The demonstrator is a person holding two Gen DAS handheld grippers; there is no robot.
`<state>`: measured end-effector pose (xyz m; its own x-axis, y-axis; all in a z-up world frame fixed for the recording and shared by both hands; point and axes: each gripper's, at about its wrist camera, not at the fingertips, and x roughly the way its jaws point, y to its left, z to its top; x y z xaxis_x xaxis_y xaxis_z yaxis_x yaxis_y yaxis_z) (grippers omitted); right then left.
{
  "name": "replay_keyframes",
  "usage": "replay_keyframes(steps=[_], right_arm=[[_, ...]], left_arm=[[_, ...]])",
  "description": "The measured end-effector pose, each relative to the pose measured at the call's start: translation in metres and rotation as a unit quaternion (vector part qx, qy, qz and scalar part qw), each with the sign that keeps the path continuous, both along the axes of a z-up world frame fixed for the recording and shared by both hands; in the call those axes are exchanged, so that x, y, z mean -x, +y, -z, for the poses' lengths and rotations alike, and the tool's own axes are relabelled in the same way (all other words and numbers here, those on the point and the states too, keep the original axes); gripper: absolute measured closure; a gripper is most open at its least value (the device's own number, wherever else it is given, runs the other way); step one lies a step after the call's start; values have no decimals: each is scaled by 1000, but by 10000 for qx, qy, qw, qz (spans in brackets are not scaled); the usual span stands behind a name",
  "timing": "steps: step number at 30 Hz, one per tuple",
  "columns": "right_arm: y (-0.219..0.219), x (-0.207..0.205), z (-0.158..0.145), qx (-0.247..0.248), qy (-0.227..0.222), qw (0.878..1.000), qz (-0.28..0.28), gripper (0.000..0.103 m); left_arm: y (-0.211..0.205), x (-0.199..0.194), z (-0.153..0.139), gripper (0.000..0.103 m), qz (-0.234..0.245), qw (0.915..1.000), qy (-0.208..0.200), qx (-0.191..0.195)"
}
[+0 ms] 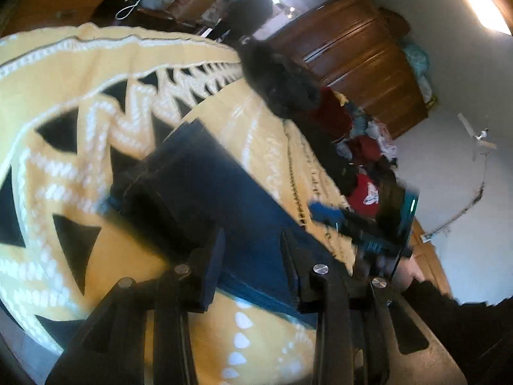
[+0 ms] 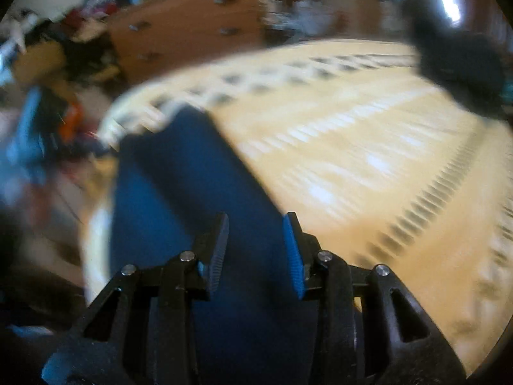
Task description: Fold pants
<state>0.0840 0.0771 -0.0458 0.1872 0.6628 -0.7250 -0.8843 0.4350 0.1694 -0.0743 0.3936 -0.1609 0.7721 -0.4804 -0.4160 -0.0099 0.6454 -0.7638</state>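
Two grippers over dark blue pants (image 1: 205, 173) spread on a yellow patterned blanket (image 1: 64, 102), both with jaws apart and nothing clamped. Left gripper (image 1: 253, 266): pants lying just ahead and beneath its fingers, a dark furry heap (image 1: 279, 80) far beyond, a clothes pile (image 1: 362, 147) off to its right. Right gripper (image 2: 256, 250): blurred pants running straight ahead between its fingers, blanket to its right.

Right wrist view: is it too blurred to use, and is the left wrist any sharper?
Right wrist view: heavy motion smear across the yellow blanket and dresser; only the right claw and blue pants read clearly. Left wrist view: milder blur, blanket pattern legible, window glare blown out, strong fisheye curvature.
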Motion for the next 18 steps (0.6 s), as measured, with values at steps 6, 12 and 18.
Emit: replay_keyframes(steps=[6, 12, 18], right_arm=[[97, -27, 9, -59, 150, 9996, -229, 67], [141, -27, 21, 106, 366, 9964, -756, 67], [157, -20, 34, 539, 339, 9938, -915, 100]], left_arm=[[-1, -2, 17, 68, 80, 9997, 50, 231], [10, -4, 29, 68, 118, 9992, -9, 389], [12, -9, 31, 68, 173, 9992, -40, 350]])
